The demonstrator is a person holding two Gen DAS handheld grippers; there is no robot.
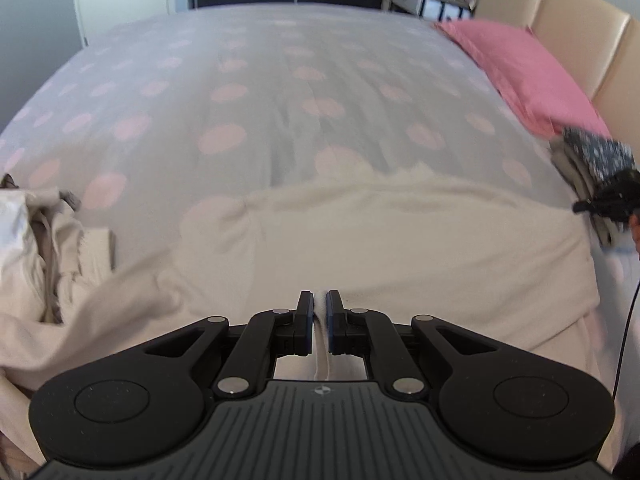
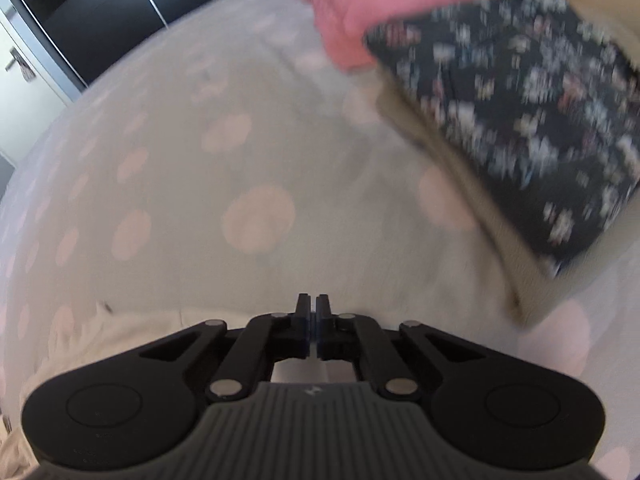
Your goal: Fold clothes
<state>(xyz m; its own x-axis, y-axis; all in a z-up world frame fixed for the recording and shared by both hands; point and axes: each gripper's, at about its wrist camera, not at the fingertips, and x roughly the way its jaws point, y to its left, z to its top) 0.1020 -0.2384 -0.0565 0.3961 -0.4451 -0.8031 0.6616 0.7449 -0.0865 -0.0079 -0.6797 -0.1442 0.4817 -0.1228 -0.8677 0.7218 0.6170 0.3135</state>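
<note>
My left hand-held gripper (image 1: 319, 307) is nearly closed, pinching a ridge of the cream garment (image 1: 400, 248), which lies spread across the near side of the bed (image 1: 248, 92). My right hand-held gripper (image 2: 313, 309) has its jaws almost together; cream cloth sits under it, but I can't tell whether it has any. A folded stack (image 2: 520, 112) sits to the right, a crumpled pile (image 1: 48, 248) to the left. To fold well, I judge both grips should move level and together, keeping the edge taut so no wrinkles get trapped.
</note>
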